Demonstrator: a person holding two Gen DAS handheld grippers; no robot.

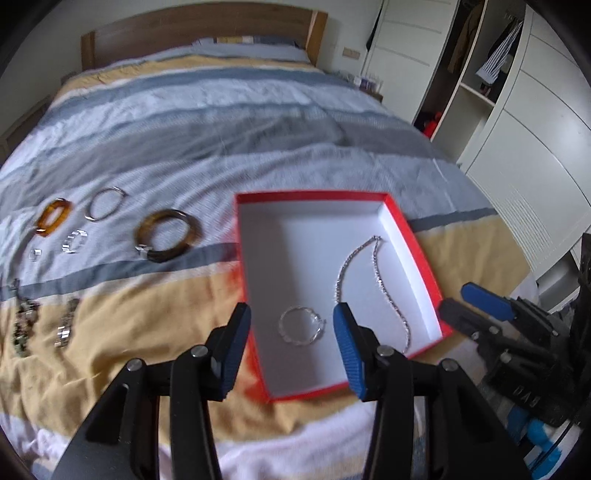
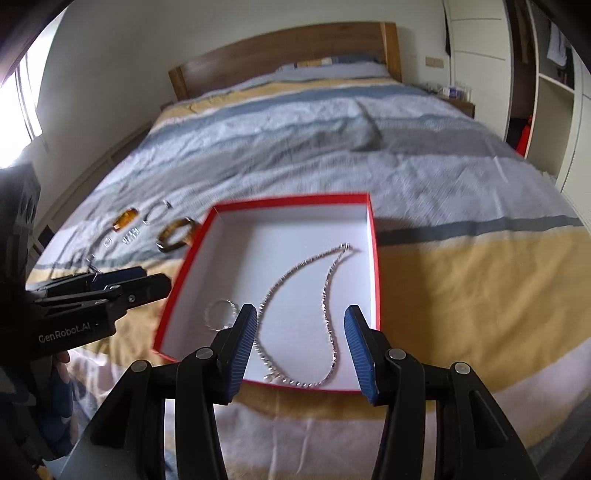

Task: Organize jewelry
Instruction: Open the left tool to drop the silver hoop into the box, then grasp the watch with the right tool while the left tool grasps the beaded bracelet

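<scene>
Above the red box [image 1: 410,236] — silver chain [image 2: 325,295] and ring [image 1: 301,326] inside — both grippers' jaws hang released, empty.

striped duvet [image 1: 258,122] over bed, wooden headboard [image 1: 199,35] behind, white wardrobe [image 1: 535,122] at right.

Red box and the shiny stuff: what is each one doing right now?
Red box: open, no lid on.
Necklace: lying loose in the box.
Silver ring: flat in the box.
Brown bangle: on the bed, outside the box.
Left hand-held gripper: open, empty.
Right hand-held gripper: open, empty.
</scene>
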